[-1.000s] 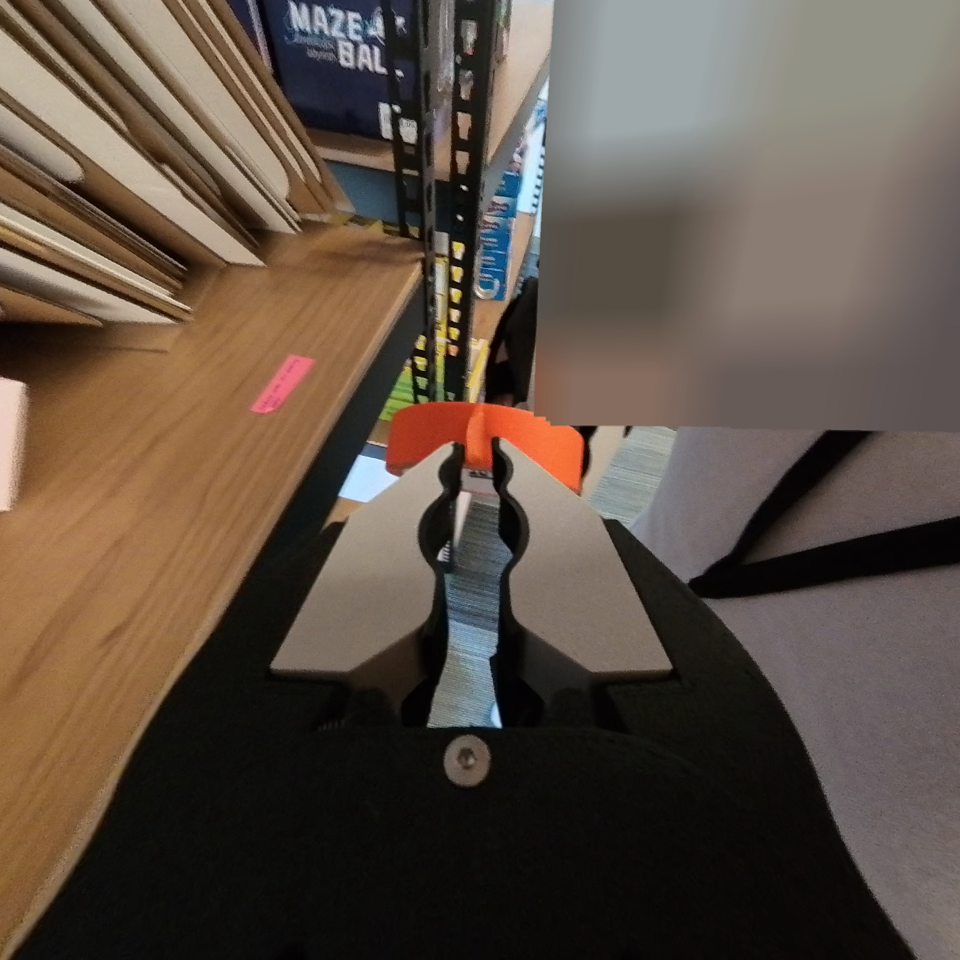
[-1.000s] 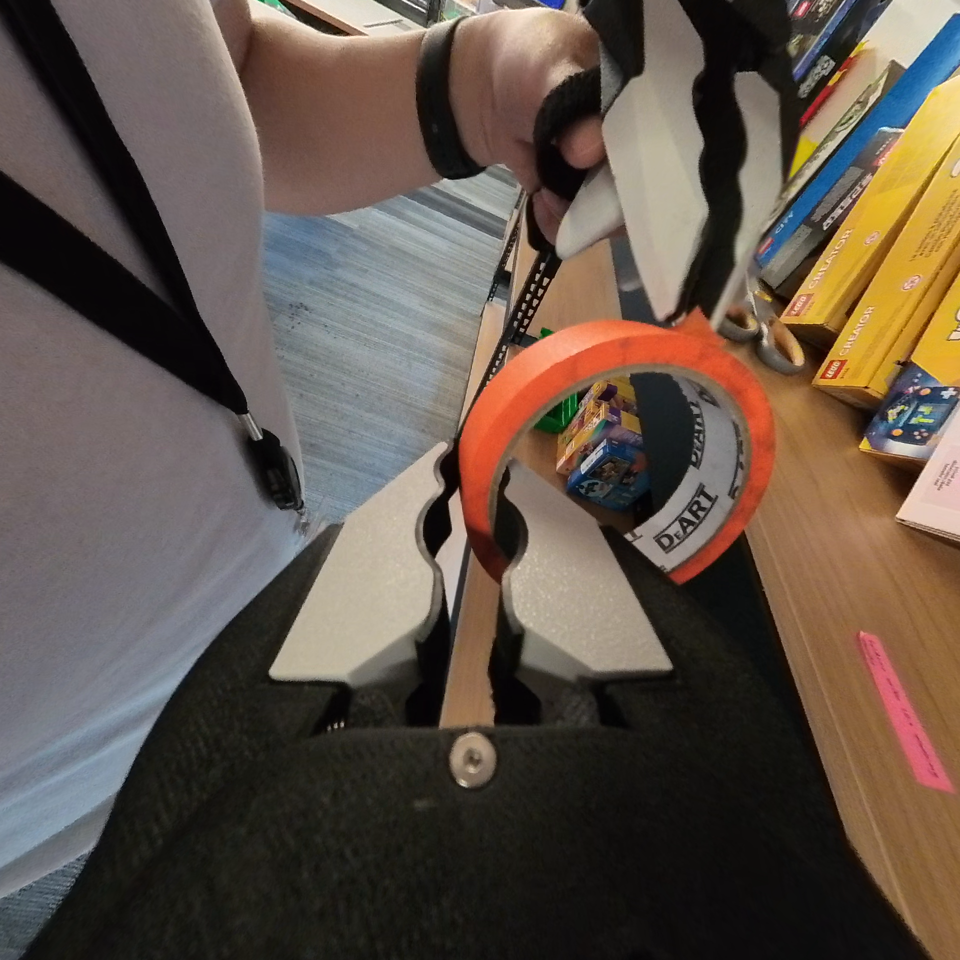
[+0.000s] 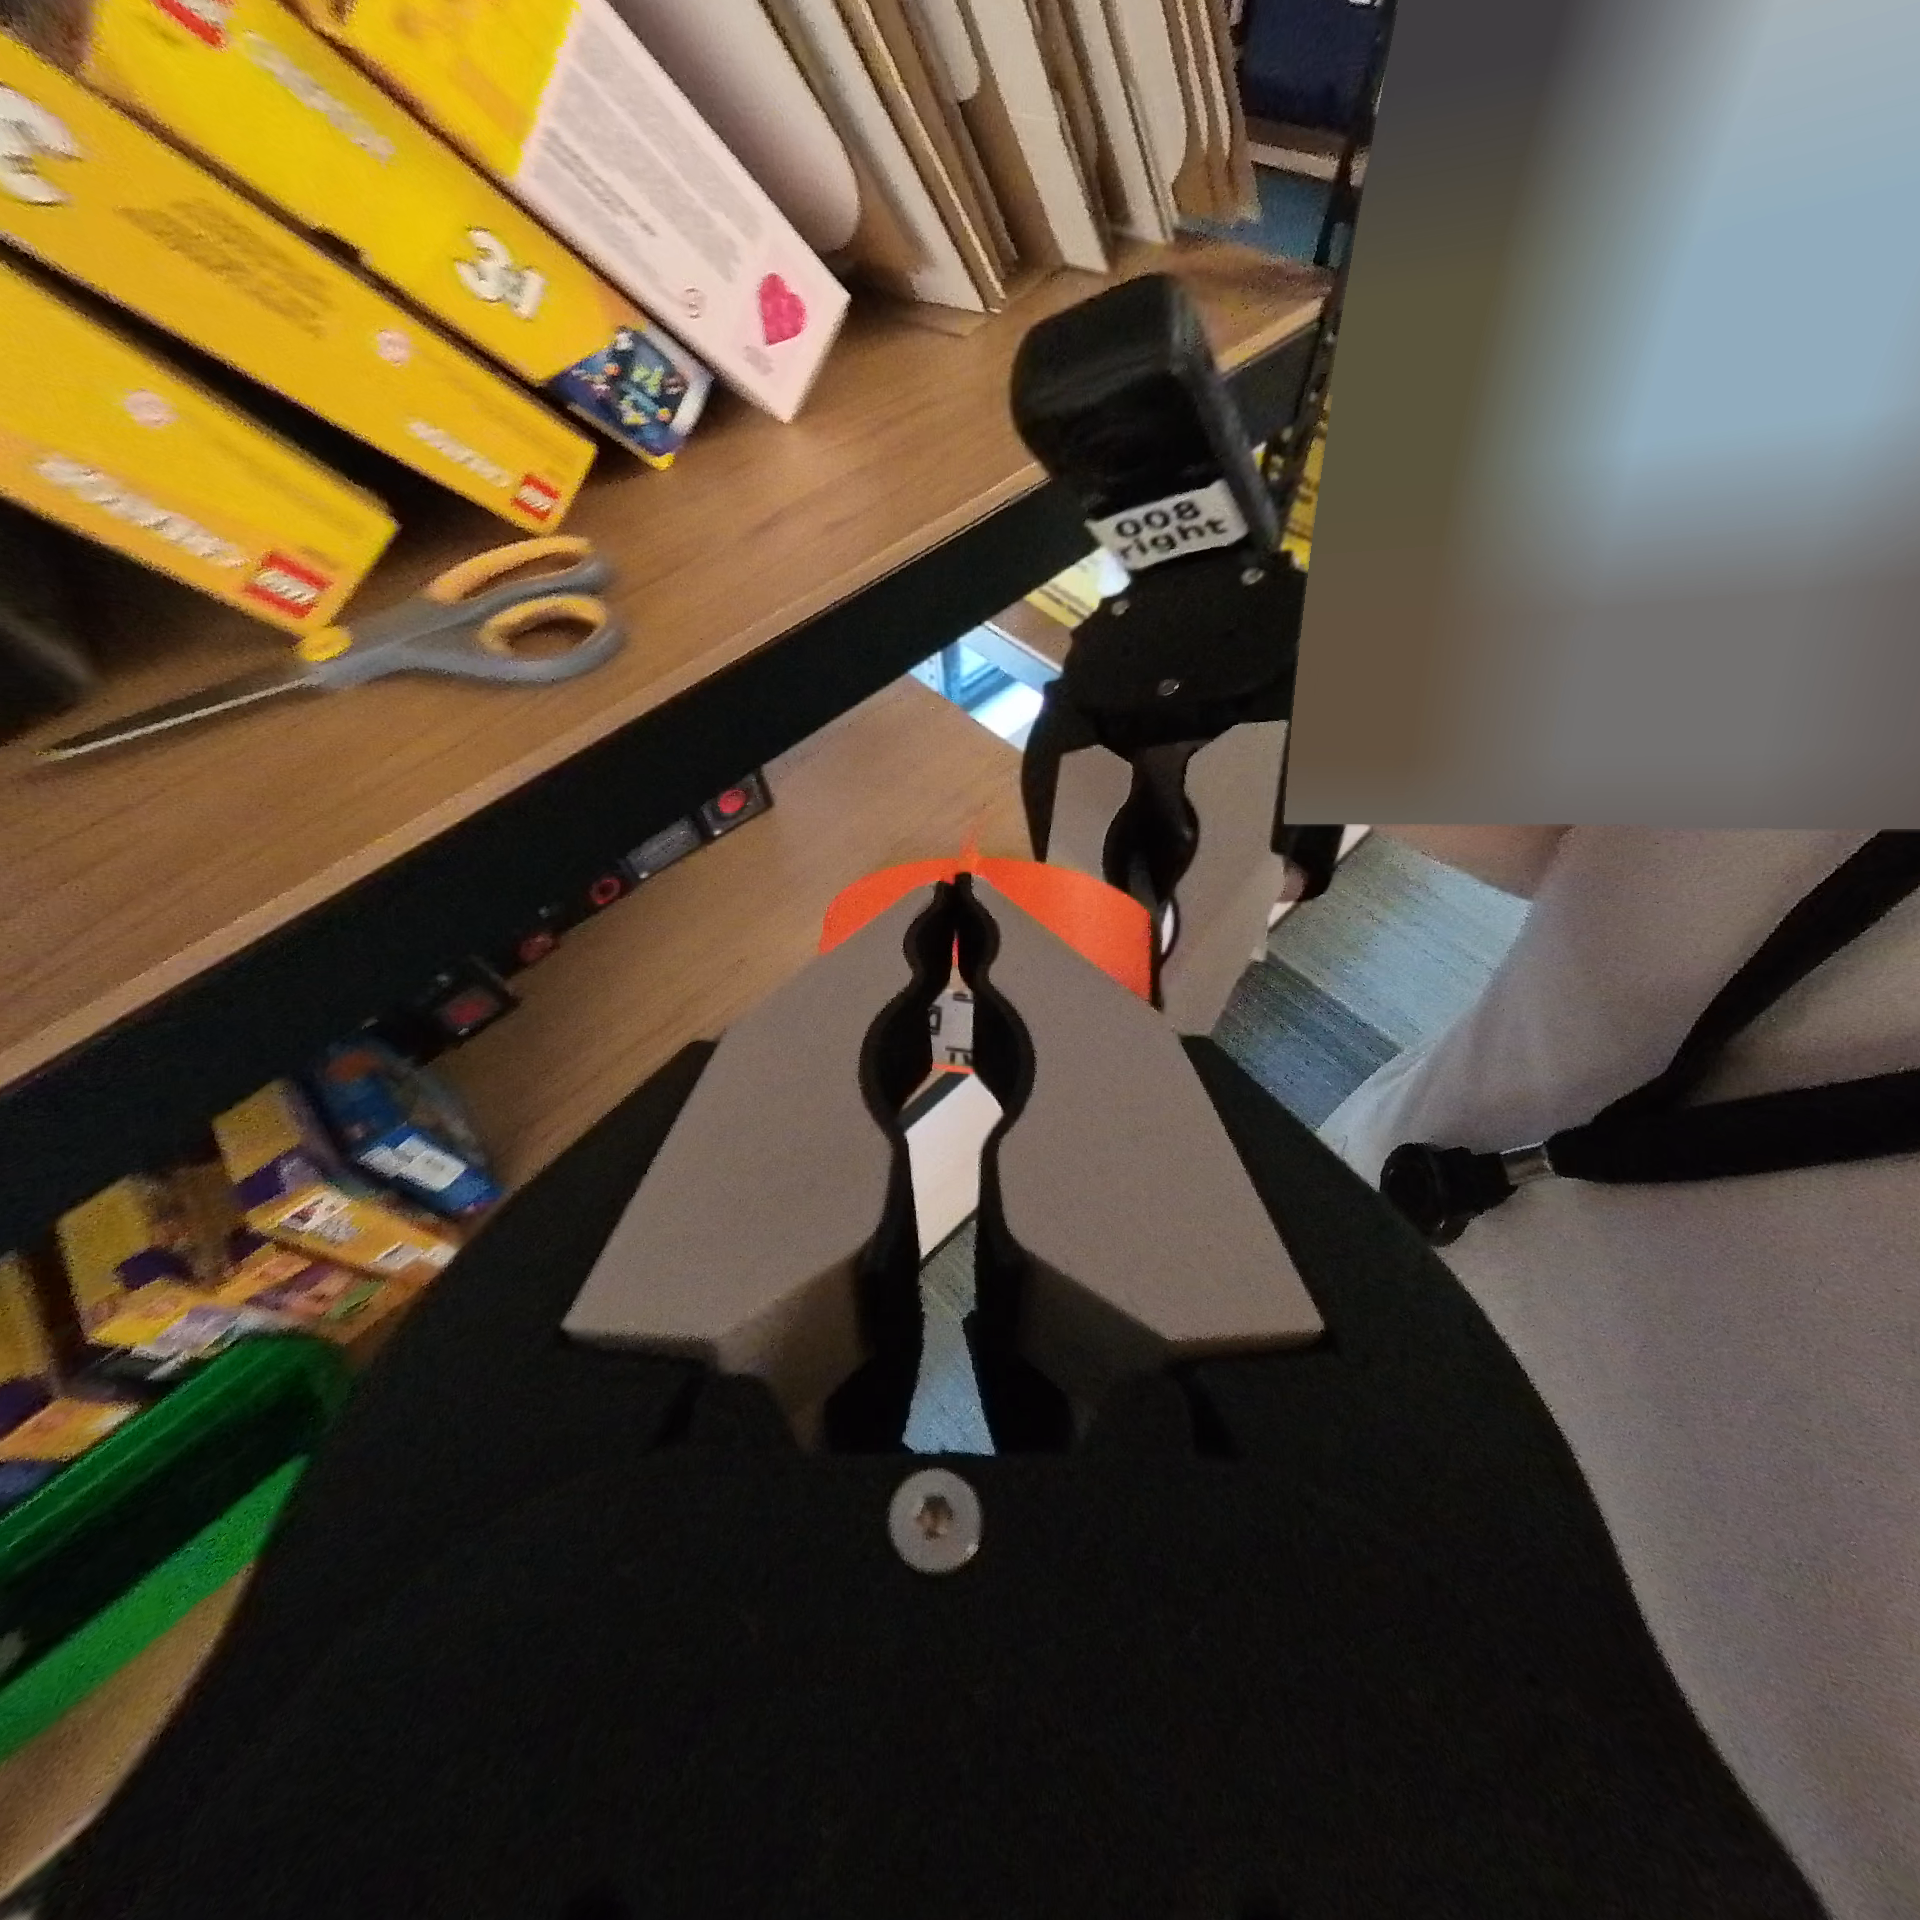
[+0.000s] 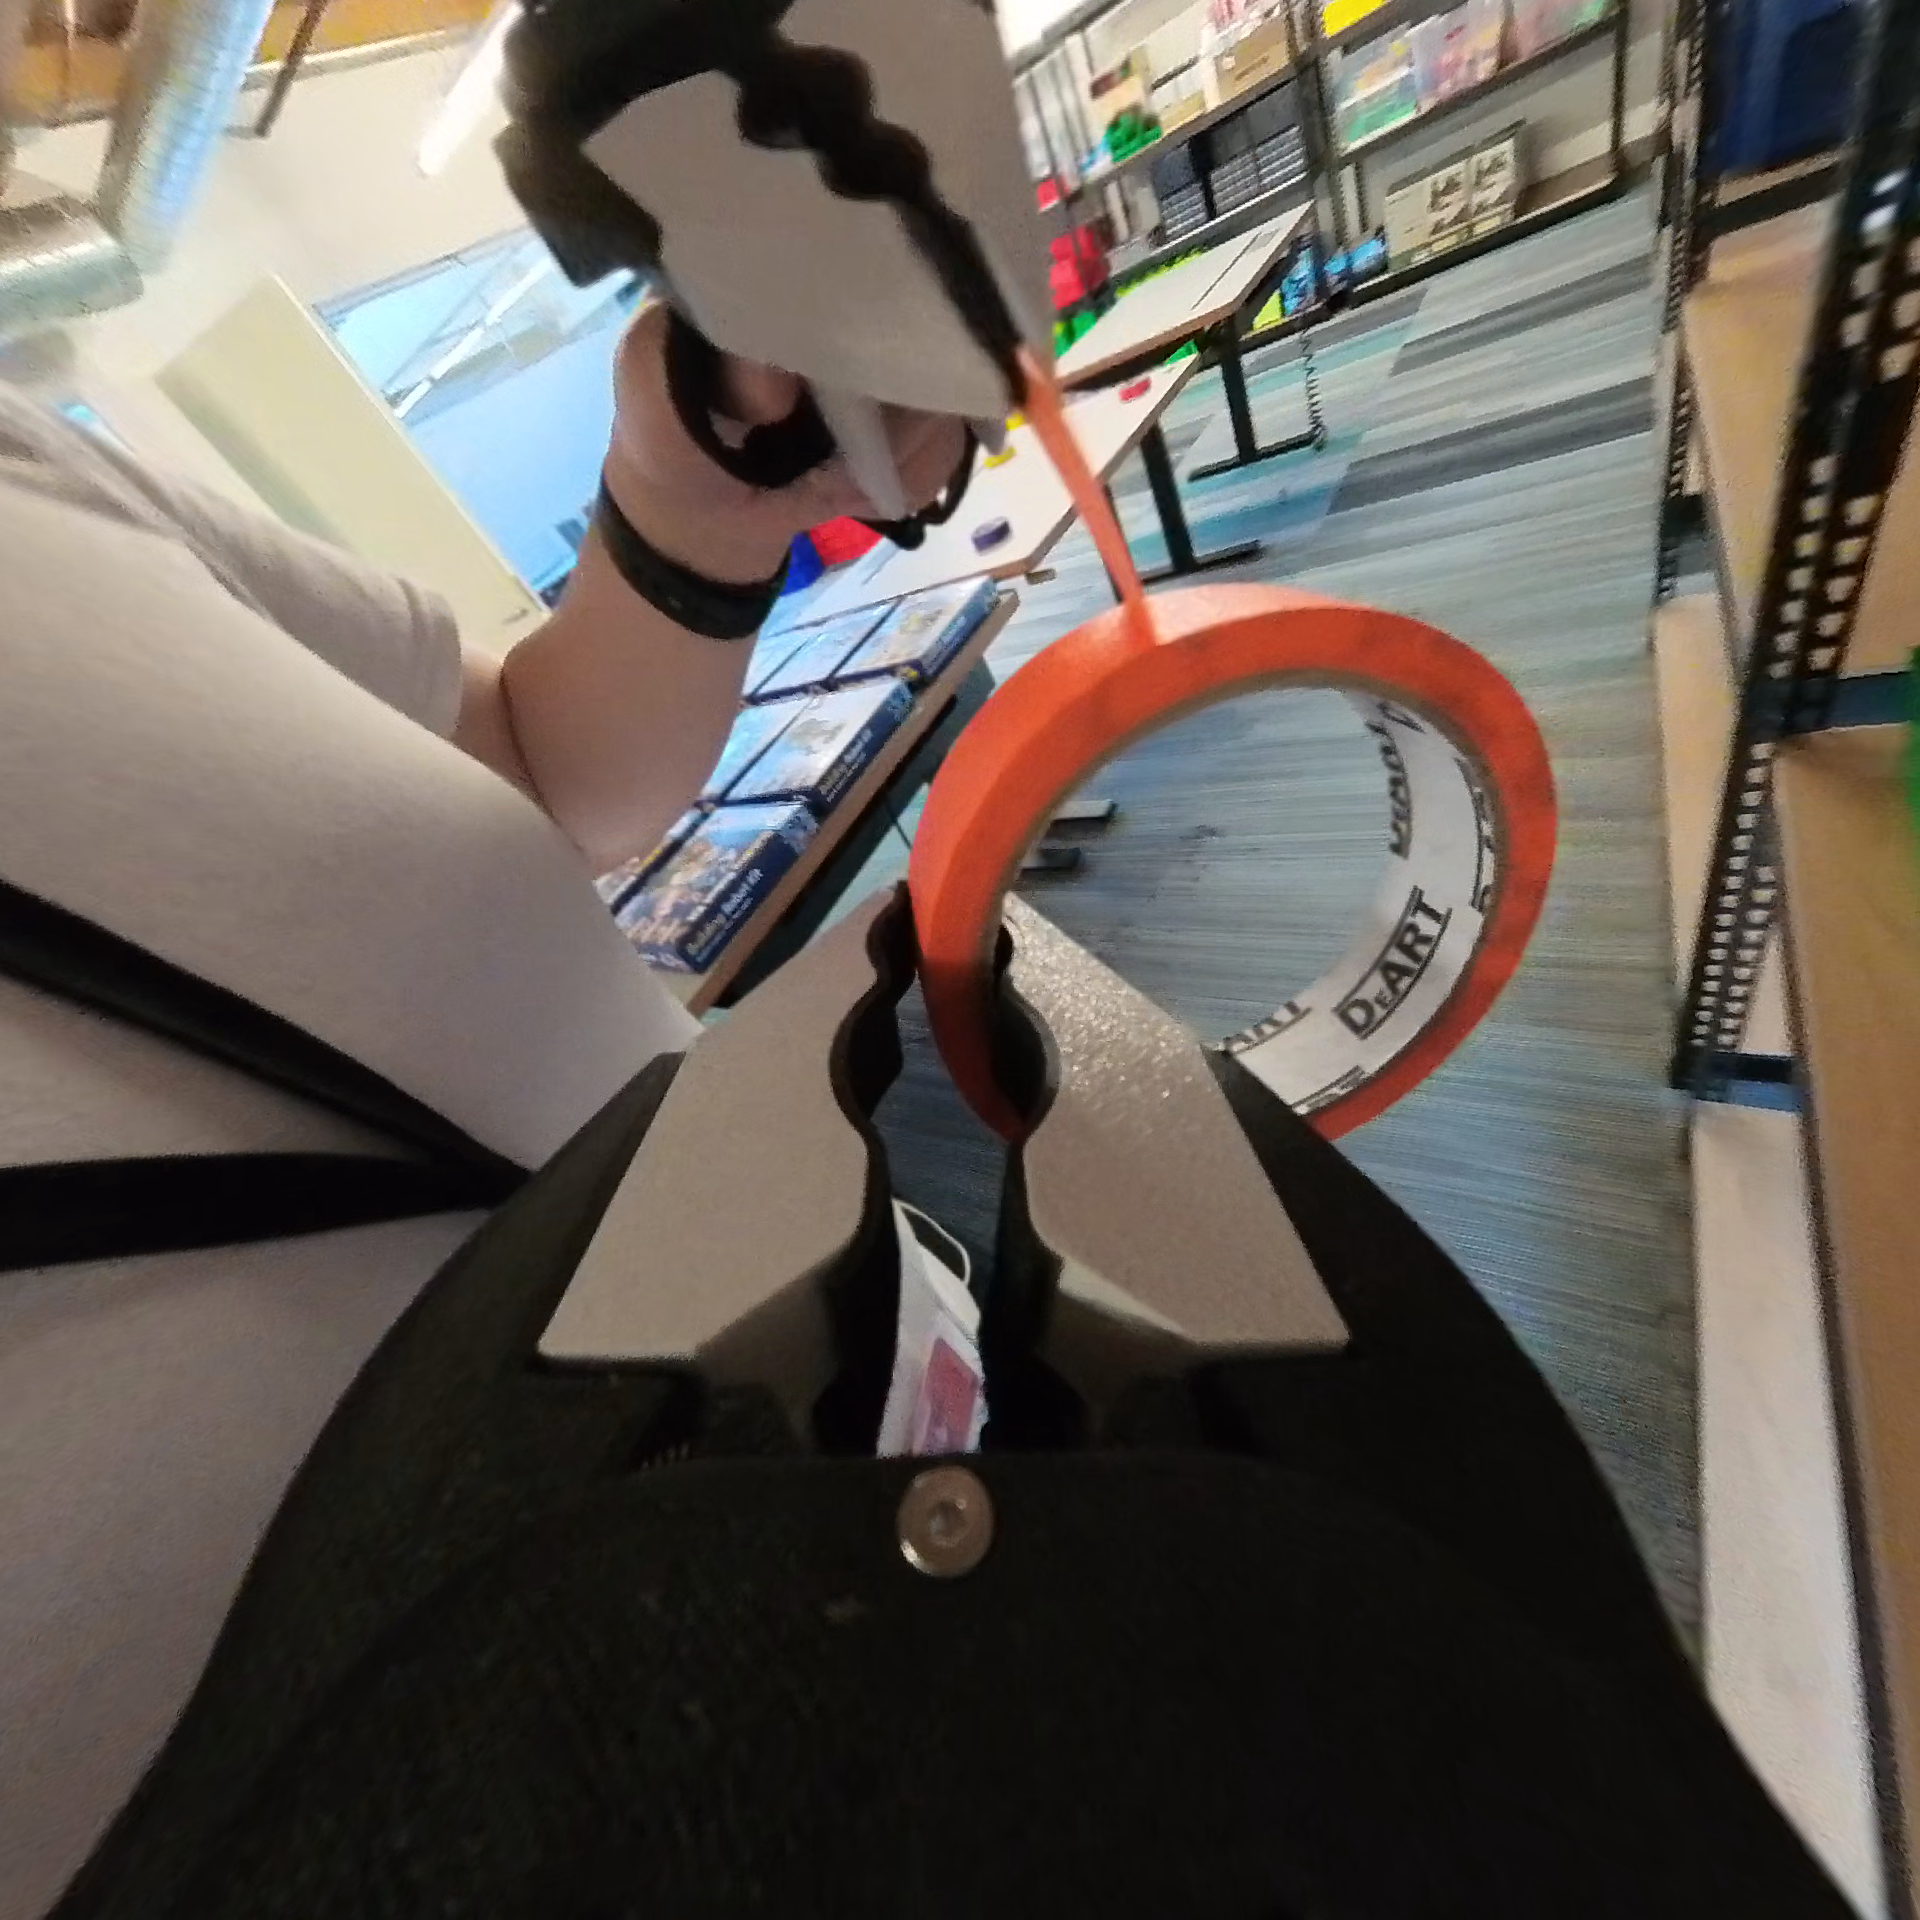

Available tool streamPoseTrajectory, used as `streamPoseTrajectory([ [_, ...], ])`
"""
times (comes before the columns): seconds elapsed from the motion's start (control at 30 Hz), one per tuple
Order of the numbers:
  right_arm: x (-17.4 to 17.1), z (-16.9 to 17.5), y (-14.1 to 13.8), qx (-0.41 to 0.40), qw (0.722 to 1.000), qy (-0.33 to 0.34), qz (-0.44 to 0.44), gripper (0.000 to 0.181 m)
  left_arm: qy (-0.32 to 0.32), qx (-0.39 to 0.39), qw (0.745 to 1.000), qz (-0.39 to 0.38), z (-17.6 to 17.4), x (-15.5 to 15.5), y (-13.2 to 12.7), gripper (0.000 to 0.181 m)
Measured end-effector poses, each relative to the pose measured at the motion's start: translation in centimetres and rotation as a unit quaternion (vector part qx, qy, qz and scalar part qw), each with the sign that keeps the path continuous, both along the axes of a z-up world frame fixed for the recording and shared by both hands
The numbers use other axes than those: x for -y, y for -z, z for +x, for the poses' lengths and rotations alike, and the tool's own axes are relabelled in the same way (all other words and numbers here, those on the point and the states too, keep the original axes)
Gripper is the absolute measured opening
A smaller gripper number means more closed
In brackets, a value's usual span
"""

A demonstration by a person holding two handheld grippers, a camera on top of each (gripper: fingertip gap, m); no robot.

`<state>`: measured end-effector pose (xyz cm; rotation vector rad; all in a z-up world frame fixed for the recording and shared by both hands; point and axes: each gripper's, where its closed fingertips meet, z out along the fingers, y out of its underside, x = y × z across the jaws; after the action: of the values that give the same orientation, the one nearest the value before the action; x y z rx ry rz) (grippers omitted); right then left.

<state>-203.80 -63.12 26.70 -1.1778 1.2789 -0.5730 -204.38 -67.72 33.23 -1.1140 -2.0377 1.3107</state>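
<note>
In the left wrist view, yellow boxes (image 3: pixel 260 312) lean at far left on a wooden shelf (image 3: pixel 790 520), with grey-and-yellow scissors (image 3: pixel 416 655) lying flat just beside them. A blurred green object (image 3: pixel 156 1475) sits on the level below.

At centre, the left gripper (image 3: pixel 961 894) has its fingers clenched on the free end of an orange strip (image 3: pixel 966 862) of tape. The roll (image 3: pixel 1081 914) shows just beyond its tips.

In the right wrist view, a person's hand (image 4: pixel 748 457) at upper left holds the left gripper above the roll. We see the strip running taut, down and to the right, from that gripper's tips to the top of the roll.

At centre, the right gripper (image 4: pixel 951 925) grasps the roll's band at its lower left, one finger inside the ring and one outside. The roll hangs in the air, clear of the shelf.

A black metal rack (image 4: pixel 1808 520) stands at far right.
</note>
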Motion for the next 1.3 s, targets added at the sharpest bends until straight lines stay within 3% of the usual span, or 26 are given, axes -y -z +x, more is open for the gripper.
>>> streamPoseTrajectory([
  [0.17,-2.6,9.2,-1.2,-0.001,0.999,-0.025,0.040,0.008,-0.014,0.002,1.000,-0.004,8.6,-3.4,-2.2,0.000],
  [0.37,-4.7,21.0,-3.3,0.011,0.997,-0.008,0.079,0.008,-0.008,0.042,0.999,-0.013,19.3,-7.2,-5.0,0.000],
  [0.53,-5.3,27.5,-6.2,0.056,0.993,-0.011,0.101,0.008,0.000,0.068,0.997,-0.020,26.1,-7.2,-7.5,0.000],
  [0.7,-4.0,30.0,-10.8,0.152,0.980,0.010,0.124,0.013,0.030,0.076,0.997,0.007,30.0,-5.3,-11.4,0.000],
  [0.83,-2.3,30.6,-13.0,0.219,0.970,0.009,0.110,0.023,0.058,0.047,0.997,0.016,31.0,-4.0,-14.6,0.000],
  [0.9,-1.6,30.8,-13.7,0.240,0.966,-0.005,0.092,0.016,0.069,0.039,0.997,0.016,31.2,-3.0,-15.7,0.000],
  [1.07,1.2,32.2,-14.0,0.228,0.973,0.019,0.022,0.008,0.078,0.059,0.995,0.012,31.8,0.1,-16.7,0.000],
  [1.3,7.2,32.9,-16.0,0.188,0.976,0.017,0.107,0.009,0.077,0.100,0.992,-0.022,32.6,6.3,-18.6,0.000],
])
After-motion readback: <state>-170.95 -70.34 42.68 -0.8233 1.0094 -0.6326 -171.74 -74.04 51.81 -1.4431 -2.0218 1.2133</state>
